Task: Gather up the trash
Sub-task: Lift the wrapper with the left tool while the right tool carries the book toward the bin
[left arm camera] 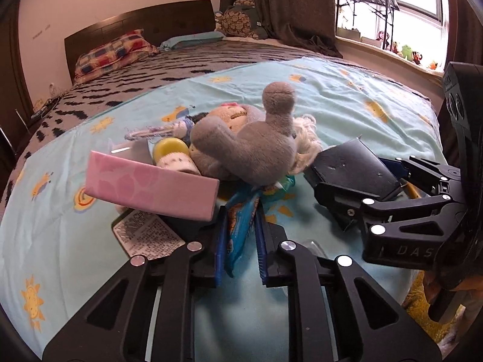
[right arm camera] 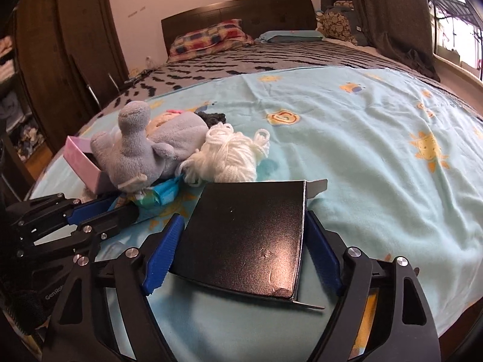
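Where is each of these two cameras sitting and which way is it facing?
Left wrist: on the left gripper, facing up the bed; closed on a blue wrapper; right gripper at right.
Right wrist: on the right gripper, same direction; black box between its fingers; left gripper at left.
Shared: grey plush toy, black box.

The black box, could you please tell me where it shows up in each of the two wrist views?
Left wrist view: the black box sits at right of centre, in the right gripper coming in from the right edge.
Right wrist view: the black box fills the lower centre, between that gripper's blue pads.
Shared landmark: the grey plush toy, left of the box in both views.
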Available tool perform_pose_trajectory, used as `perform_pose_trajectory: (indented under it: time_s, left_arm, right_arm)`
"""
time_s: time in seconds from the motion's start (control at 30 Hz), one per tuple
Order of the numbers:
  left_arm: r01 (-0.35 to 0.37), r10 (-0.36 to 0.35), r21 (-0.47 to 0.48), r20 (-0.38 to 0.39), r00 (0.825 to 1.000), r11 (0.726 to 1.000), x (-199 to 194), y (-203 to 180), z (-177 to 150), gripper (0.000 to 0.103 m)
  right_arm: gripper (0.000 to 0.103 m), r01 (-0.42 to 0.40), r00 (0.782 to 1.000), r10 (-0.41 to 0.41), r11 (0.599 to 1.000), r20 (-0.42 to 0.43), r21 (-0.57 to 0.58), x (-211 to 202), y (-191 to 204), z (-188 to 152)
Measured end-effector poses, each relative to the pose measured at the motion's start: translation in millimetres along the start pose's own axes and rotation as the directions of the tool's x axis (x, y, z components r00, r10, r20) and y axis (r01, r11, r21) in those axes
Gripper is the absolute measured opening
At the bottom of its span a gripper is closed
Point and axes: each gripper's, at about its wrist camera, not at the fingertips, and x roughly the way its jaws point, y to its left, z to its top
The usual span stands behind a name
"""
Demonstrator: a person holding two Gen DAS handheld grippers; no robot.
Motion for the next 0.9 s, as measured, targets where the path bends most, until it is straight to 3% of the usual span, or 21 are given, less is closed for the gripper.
perform_pose_trajectory:
  time_s: [0.17, 0.43, 0.63, 0.9]
  left_arm:
    - [-0.003, 0.004, -0.012, 0.04, 0.999, 1.0, -26.9, 0.6, 2.5, 0.012]
    - [-0.021, 0.025, -0.029, 0.148, 0.989, 0.999, -104.5, -6.0, -4.1, 0.011]
    - [-0.007, 0.021, -0.097, 0.147, 0.989, 0.995, -147.0, -4.6, -46.8, 0.011]
    - [-0.023, 0.029, -0.201, 0.027, 0.999, 0.979, -161.5, -5.0, -143.6, 0.011]
  right_arm:
    - [0.08, -0.036, 0.998, 0.035, 0.999, 0.05, 0.006, -29.9, 4.1, 5.3]
    - [0.08, -0.096, 0.987, 0.101, 0.994, 0.128, -0.042, -88.6, 32.5, 2.4]
    - [0.08, -0.117, 0.984, 0.132, 0.986, 0.12, -0.122, -128.5, 51.2, -32.7]
    - [0.081, -0.178, 0.984, 0.18, 0.97, -0.003, -0.164, -138.5, 59.9, -106.7]
